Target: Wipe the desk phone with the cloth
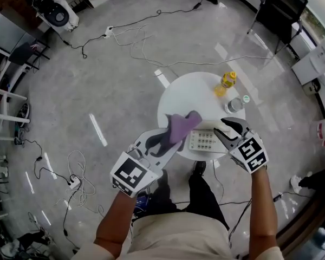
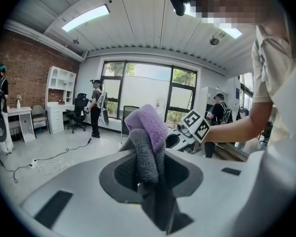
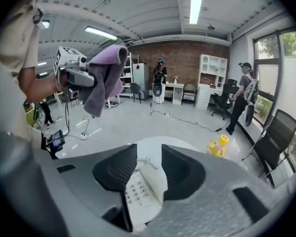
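Observation:
A white desk phone lies at the near edge of the round white table. My left gripper is shut on a purple-and-grey cloth, which it holds up over the table's near left rim, just left of the phone. In the left gripper view the cloth bulges up from between the jaws. My right gripper hovers at the phone's right end, its jaws apart. In the right gripper view the phone's keypad shows through the gap between the jaws, untouched by the pads.
A yellow bottle and a clear bottle stand on the table's far right part. Cables and a power strip lie on the floor around it. A black chair stands at the back right. People stand farther off in the room.

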A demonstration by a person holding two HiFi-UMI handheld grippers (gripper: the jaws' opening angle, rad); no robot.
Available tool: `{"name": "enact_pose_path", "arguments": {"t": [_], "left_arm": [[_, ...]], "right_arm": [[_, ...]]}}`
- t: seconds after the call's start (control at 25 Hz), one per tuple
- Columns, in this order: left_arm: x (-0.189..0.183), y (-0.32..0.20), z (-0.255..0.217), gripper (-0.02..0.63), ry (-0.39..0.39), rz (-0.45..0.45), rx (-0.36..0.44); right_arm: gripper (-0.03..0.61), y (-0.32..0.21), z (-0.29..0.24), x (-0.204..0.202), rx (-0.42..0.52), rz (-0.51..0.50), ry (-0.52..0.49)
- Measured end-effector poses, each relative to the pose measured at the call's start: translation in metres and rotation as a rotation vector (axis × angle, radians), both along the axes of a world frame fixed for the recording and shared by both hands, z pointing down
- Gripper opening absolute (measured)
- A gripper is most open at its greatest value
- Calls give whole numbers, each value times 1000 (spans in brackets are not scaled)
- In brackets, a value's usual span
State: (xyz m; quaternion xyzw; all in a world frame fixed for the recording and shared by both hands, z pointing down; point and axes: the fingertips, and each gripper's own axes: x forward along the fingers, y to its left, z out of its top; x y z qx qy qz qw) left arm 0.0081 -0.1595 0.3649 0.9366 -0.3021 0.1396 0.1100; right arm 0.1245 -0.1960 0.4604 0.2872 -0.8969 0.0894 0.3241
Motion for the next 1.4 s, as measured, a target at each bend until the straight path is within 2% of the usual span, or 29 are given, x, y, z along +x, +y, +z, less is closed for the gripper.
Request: {"name": "enact_pose_path", "arguments": {"t": [0.44, 0.56, 0.84, 1.4], "left_arm": [[10, -20, 85, 91, 11, -35, -149], [13, -25, 102, 91, 28, -49, -157], [17, -31, 137, 91, 38, -71, -206], [21, -39, 167, 91, 60, -91, -241]], "right_arm": [[195, -18, 130, -5, -114, -158, 169], [210, -20, 156, -3, -139, -181, 207], [219, -26, 198, -4, -175, -230, 237], [245, -24, 248, -2, -189, -389, 442]]}}
